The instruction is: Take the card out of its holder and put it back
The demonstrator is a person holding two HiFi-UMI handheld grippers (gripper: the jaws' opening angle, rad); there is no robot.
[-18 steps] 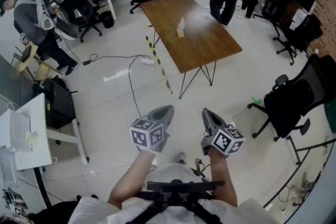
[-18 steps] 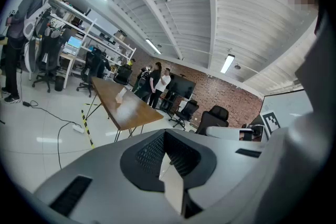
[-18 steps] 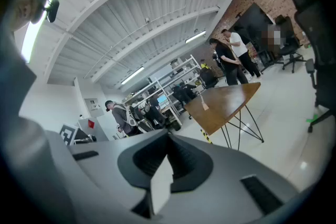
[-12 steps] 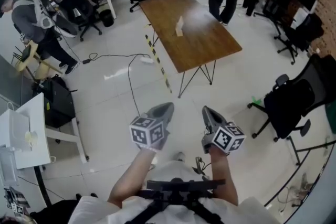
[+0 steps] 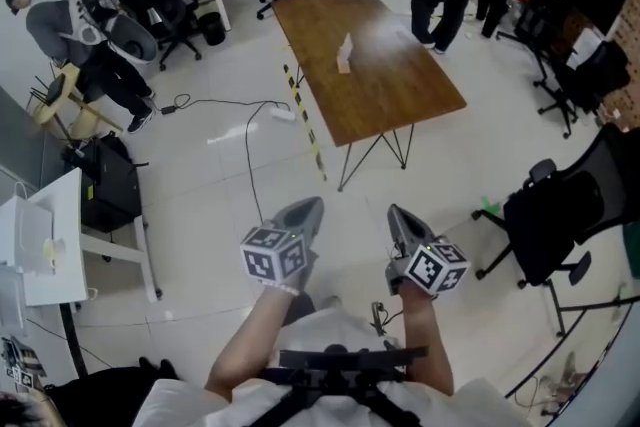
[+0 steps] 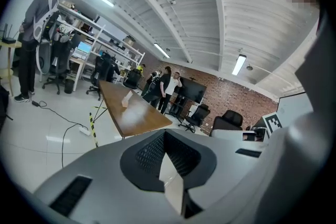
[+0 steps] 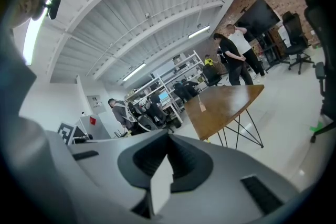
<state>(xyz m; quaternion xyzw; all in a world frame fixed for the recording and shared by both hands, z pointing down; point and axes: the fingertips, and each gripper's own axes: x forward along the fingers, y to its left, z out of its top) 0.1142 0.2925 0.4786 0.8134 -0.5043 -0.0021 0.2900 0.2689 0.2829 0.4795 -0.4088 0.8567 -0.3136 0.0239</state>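
- The left tool (image 5: 306, 212) and right tool (image 5: 399, 218) are both closed, with nothing between the jaws.
- The card holder (image 5: 345, 53) stands on the tabletop (image 5: 400, 100) well ahead of both tools, across open floor; neither tool looks clearly nearer.

Grey left gripper (image 5: 309, 207) and right gripper (image 5: 397, 214) bear black-and-white marker cubes (image 5: 272, 255), above a white shirt (image 5: 330, 327) and black harness (image 5: 345, 355).

A brown wooden table (image 5: 385, 75) at twelve o'clock carries a pale card holder (image 5: 345, 53). Black-and-yellow striped tape (image 5: 303, 120) crosses the off-white floor (image 5: 200, 205) at eleven o'clock. The grey left gripper (image 5: 312, 205) and grey right gripper (image 5: 396, 213) bear cubes patterned in black-and-white squares. A black chair (image 5: 550, 215) stands at three o'clock.
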